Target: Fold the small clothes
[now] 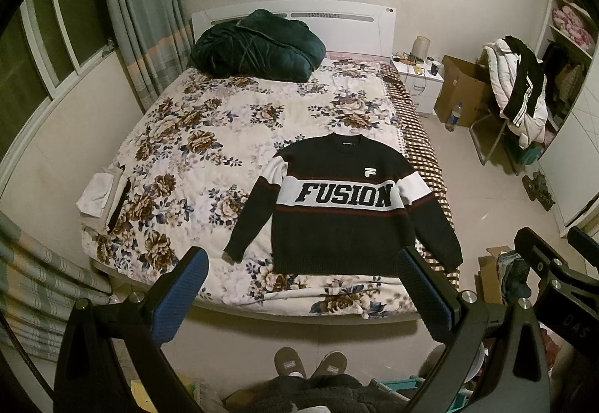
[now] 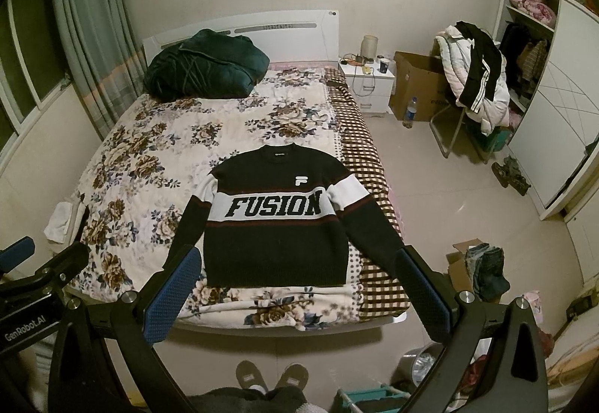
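Note:
A black sweater (image 1: 337, 229) (image 2: 277, 244) with a white band reading FUSION lies flat, face up, near the foot of the bed, both sleeves spread outwards. In the left wrist view my left gripper (image 1: 303, 263) hangs open in the air in front of the bed's foot, its blue pads (image 1: 179, 293) wide apart with nothing between them. My right gripper (image 2: 299, 263) is likewise open and held back from the bed, level with the sweater's hem. The right gripper's body shows at the right edge of the left wrist view. Neither gripper touches the cloth.
The floral bedspread (image 1: 209, 136) covers the bed; a dark green bundled quilt (image 1: 258, 46) sits at the headboard. Folded pale clothes (image 1: 101, 196) lie at the bed's left edge. A nightstand (image 2: 368, 83), cardboard box (image 2: 419, 87), chair with jackets (image 2: 475, 76) and a person's slippers (image 2: 273, 377) stand around.

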`<state>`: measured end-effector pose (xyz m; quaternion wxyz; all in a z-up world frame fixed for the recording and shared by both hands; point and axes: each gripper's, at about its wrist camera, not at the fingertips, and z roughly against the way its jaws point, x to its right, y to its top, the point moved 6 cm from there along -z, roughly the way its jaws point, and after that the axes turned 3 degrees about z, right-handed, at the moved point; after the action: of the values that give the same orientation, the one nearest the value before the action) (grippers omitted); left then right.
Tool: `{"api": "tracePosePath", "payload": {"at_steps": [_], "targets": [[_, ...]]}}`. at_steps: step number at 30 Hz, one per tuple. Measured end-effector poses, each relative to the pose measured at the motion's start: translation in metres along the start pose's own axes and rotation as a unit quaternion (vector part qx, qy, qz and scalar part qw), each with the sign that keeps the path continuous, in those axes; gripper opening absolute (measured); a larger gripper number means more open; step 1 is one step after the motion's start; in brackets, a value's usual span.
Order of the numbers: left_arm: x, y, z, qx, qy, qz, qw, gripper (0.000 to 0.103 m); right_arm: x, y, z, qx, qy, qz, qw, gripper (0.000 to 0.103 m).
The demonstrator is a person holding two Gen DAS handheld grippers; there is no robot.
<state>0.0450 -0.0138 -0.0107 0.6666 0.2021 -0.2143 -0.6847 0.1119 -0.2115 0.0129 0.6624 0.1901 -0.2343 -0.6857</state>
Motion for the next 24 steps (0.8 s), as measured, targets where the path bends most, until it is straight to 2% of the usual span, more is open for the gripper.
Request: {"api": "tracePosePath", "payload": {"at_steps": [2, 10, 14, 18, 21, 24], "targets": [[0.002, 0.003, 0.001, 0.0, 0.0, 0.0, 1.0, 0.103, 0.001, -0.004, -0.001, 0.0, 0.0, 0.0, 1.0, 0.103], [-0.001, 0.0, 0.002, 0.001, -0.002, 0.002, 1.0, 0.103, 0.002, 0.017, 0.0, -0.001, 0.002, 0.001, 1.0, 0.103], [-0.001, 0.002, 0.003, 0.001, -0.002, 0.003, 1.0, 0.103, 0.004, 0.011, -0.002, 0.001, 0.002, 0.0, 1.0, 0.103], [0.003, 0.015, 0.001, 0.002, 0.005, 0.011, 0.9999, 0.103, 0.004, 0.015, -0.006, -0.001, 0.002, -0.001, 1.0, 0.103], [-0.002, 0.025, -0.02, 0.038, 0.017, 0.028, 0.9987, 0.103, 0.004, 0.024, -0.016, -0.002, 0.003, -0.009, 1.0, 0.103], [-0.018, 0.046, -0.059, 0.065, 0.054, 0.039, 0.9957, 0.103, 0.008, 0.043, -0.055, -0.003, 0.0, -0.023, 1.0, 0.103]]}}
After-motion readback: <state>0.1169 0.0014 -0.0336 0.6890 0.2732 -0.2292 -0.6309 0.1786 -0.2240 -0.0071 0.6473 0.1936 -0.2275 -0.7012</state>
